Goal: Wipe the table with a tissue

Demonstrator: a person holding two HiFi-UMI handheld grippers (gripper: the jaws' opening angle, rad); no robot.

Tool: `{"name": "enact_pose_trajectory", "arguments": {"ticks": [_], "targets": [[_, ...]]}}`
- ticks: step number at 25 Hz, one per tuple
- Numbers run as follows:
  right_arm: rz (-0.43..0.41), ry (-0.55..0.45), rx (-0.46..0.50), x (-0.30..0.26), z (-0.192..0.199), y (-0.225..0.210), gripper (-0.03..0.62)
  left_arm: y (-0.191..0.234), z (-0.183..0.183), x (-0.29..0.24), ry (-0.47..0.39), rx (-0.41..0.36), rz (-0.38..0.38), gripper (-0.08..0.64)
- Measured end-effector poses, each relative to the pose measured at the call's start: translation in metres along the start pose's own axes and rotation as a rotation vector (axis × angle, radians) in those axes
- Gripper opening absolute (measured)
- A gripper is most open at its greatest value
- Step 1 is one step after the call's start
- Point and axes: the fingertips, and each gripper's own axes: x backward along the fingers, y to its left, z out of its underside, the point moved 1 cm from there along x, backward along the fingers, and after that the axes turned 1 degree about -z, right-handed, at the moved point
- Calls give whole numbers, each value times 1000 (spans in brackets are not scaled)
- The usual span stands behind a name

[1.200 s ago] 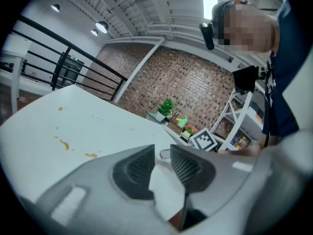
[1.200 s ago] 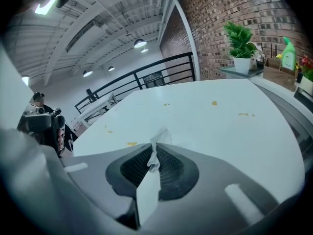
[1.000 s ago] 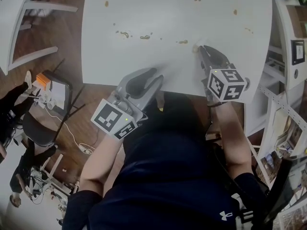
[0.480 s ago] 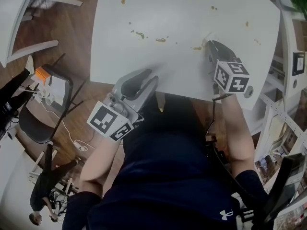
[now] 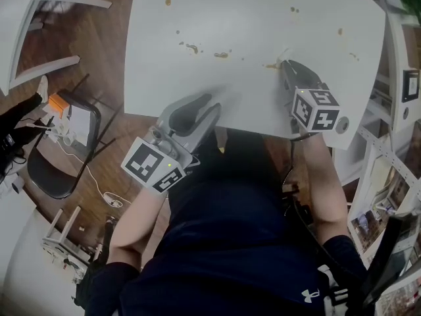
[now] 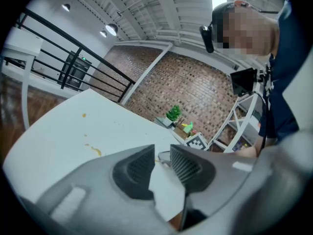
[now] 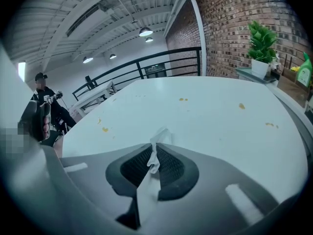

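Clamping the tissue (image 7: 155, 153) tight, your right gripper (image 5: 287, 65) sits just right of the brown smears (image 5: 220, 55), which trail leftward across the table (image 5: 263, 18).

We have the head camera above the person, looking steeply down on the worktop (image 5: 263, 58) from some height. The camera on the left tongs (image 6: 164, 154) sits close behind the jaws and faces almost level across the worktop toward a brick wall (image 6: 195, 82). The one on the right tongs (image 7: 154, 153) tilts downward. All three share the stained worktop surface.
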Motion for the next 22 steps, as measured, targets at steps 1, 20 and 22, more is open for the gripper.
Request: {"name": "enact_pose_trajectory", "arguments": {"ticks": [1, 20, 22], "targets": [[-1, -1, -4, 0, 1, 2, 29, 0, -1, 0, 1, -2, 1, 98], [10, -6, 9, -9, 4, 33, 29, 16, 0, 27, 8, 6, 1, 98], [11, -6, 10, -10, 3, 35, 29, 18, -1, 29, 8, 8, 1, 98]]}}
